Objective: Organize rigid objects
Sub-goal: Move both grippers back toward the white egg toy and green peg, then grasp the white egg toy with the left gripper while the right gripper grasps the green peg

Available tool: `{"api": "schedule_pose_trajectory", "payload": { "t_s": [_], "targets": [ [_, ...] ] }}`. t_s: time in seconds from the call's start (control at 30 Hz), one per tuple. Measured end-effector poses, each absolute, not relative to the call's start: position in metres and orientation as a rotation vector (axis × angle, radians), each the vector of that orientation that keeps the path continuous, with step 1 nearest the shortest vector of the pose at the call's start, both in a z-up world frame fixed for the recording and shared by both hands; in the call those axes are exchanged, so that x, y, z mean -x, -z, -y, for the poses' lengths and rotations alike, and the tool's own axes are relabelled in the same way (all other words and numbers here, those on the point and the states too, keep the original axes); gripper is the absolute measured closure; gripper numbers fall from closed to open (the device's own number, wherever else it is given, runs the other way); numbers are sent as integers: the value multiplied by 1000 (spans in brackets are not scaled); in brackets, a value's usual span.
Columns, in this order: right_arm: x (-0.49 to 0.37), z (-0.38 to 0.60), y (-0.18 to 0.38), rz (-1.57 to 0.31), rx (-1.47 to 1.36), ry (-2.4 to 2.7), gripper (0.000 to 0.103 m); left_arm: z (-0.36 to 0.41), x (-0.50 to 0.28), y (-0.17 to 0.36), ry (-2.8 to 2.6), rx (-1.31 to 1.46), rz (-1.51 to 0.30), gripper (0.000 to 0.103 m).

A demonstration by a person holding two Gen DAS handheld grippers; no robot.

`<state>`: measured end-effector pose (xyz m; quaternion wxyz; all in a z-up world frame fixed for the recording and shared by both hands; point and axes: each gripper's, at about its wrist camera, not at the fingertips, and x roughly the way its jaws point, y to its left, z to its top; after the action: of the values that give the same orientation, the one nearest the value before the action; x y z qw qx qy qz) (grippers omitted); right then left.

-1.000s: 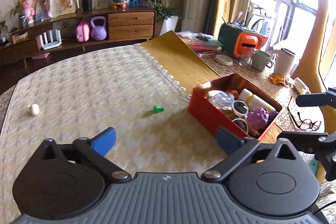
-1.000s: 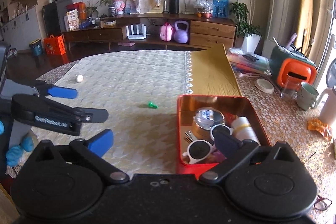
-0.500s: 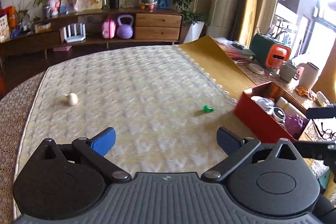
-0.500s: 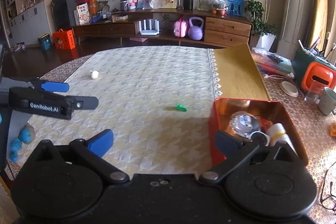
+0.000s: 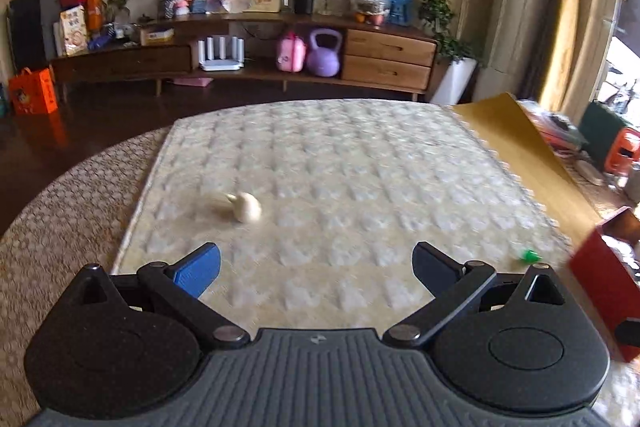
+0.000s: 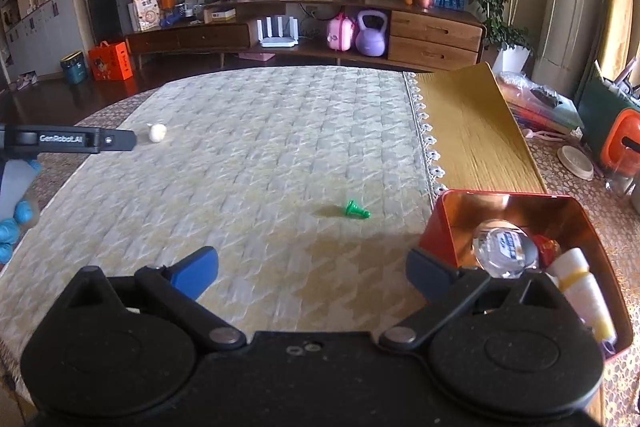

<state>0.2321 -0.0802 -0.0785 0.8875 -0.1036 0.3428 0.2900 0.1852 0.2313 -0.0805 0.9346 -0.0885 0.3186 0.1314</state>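
Observation:
A small cream-white garlic-shaped piece (image 5: 248, 207) lies on the pale quilted cloth (image 5: 360, 167), a short way ahead of my open, empty left gripper (image 5: 316, 263). The same piece (image 6: 157, 133) shows far left in the right wrist view, just off the left gripper's finger (image 6: 116, 139). A small green pawn (image 6: 356, 209) lies on its side mid-cloth, ahead of my open, empty right gripper (image 6: 312, 265); it shows as the pawn (image 5: 529, 255) at right in the left view. A red tin box (image 6: 448, 223) holding a bottle, a white tube and other items sits at right.
A raised gold mat (image 6: 472, 131) lies beyond the box. An orange-and-green appliance (image 6: 624, 143) and a round coaster (image 6: 576, 157) stand at the far right. A gloved hand (image 6: 12, 223) is at the left edge. A low sideboard (image 6: 360, 31) stands beyond the table.
Both grippers have swung left. The white piece is now near the centre of the left view and closer; the red box has slid to the right edge. Both stay open.

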Motion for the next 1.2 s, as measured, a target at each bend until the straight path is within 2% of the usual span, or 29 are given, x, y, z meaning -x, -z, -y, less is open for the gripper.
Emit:
{"api": "schedule_pose_trajectory", "payload": {
  "t_s": [0.4, 0.77, 0.83, 1.13, 1.2],
  "targets": [
    [-287, 54, 101, -747, 209, -569, 11, -270, -239, 115, -321, 188, -672, 0],
    [-328, 39, 132, -834, 151, -530, 34, -295, -266, 142, -373, 197, -667, 0],
    [-332, 38, 135, -838, 151, -520, 41, -295, -270, 147, -381, 182, -673, 0],
    [-337, 35, 147, -843, 159, -479, 55, -296, -279, 162, -402, 144, -689, 2],
    [-337, 36, 148, -837, 152, -477, 57, -299, -280, 163, -399, 157, -689, 8]
  ]
}}
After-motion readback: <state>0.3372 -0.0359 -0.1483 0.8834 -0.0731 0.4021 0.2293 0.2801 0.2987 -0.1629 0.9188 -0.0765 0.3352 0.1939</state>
